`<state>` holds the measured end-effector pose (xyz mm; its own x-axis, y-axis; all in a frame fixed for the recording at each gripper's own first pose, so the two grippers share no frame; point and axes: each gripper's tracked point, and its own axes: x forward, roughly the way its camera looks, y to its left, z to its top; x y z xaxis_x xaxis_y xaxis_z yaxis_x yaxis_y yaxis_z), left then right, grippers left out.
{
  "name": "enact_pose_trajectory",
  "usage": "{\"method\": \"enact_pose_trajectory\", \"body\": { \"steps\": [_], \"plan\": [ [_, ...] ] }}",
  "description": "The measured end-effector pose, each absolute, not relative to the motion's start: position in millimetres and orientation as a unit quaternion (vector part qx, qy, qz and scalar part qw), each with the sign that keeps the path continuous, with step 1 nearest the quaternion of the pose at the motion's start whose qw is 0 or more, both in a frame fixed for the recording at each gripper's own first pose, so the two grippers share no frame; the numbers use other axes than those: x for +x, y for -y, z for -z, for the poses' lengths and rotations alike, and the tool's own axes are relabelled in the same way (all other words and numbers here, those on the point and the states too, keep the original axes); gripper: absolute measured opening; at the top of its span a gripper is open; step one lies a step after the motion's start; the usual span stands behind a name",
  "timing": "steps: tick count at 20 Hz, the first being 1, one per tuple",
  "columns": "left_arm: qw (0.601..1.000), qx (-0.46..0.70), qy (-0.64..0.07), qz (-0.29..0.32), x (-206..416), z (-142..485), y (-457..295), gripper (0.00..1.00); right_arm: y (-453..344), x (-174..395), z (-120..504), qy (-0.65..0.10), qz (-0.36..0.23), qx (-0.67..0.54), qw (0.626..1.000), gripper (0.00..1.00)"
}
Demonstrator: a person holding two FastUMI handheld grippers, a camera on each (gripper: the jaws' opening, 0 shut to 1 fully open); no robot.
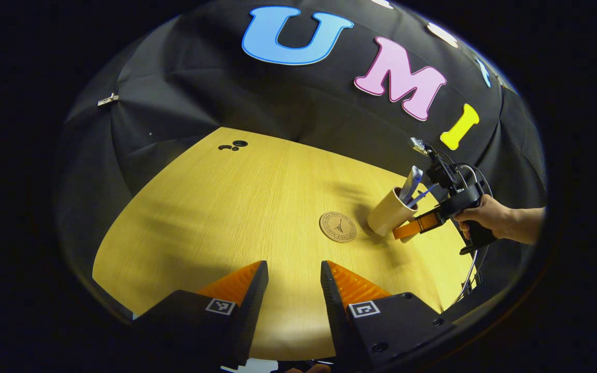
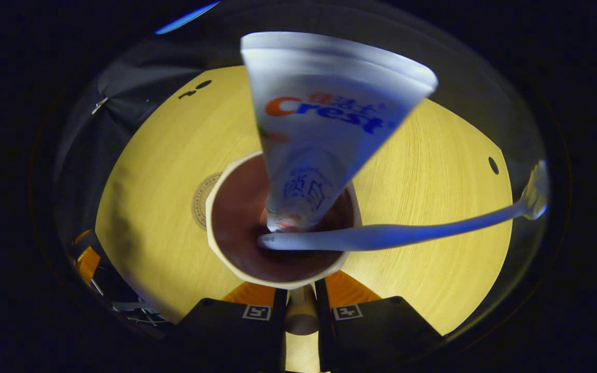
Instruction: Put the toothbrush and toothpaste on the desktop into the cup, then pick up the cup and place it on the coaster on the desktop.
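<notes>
Cup tilted, lifted off worktop, just right of coaster; toothpaste and toothbrush stick out of it; right tool pinches cup by handle, both fingers closed on it; left tool open, holds nothing. Risks: thin handle grip may let cup swing; more tilt may spill toothbrush; cup may land off coaster.

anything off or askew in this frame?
The cup is tilted, not upright: the right gripper holds it by the handle, leaning beside the coaster, not on it. The toothpaste and toothbrush are still inside it. No spill or damage shows. The left gripper is open.
</notes>
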<state>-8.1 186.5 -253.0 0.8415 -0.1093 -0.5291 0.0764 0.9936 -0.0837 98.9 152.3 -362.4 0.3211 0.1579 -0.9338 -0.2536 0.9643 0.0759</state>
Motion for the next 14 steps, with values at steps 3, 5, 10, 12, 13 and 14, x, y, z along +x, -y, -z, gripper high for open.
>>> {"method": "enact_pose_trajectory", "body": {
  "steps": [3,5,10,12,13,14],
  "plan": [
    [0.96,-0.03,-0.275,0.044,-12.5,253.0,-187.7,0.65,-178.6,100.0,361.4,-0.569,-0.152,-0.044,0.807,0.29],
    [0.96,-0.031,-0.274,0.04,-16.6,252.7,-190.0,0.65,-197.7,100.8,361.9,-0.571,-0.165,-0.042,0.803,0.28],
    [0.96,-0.039,-0.276,0.023,-24.7,255.4,-201.4,0.65,-232.0,99.4,364.6,-0.573,-0.2,-0.075,0.791,0.28],
    [0.96,-0.046,-0.276,0.018,-26.5,255.7,-204.3,0.65,-237.9,99.1,365.8,-0.576,-0.207,-0.09,0.786,0.28],
    [0.96,-0.048,-0.276,0.015,-27.3,256.2,-205.9,0.65,-238.4,99.5,366.0,-0.576,-0.209,-0.095,0.784,0.28],
    [0.96,-0.049,-0.275,0.014,-28.1,255.9,-207.1,0.65,-238.2,98.2,365.3,-0.576,-0.21,-0.097,0.784,0.28]
  ]
}}
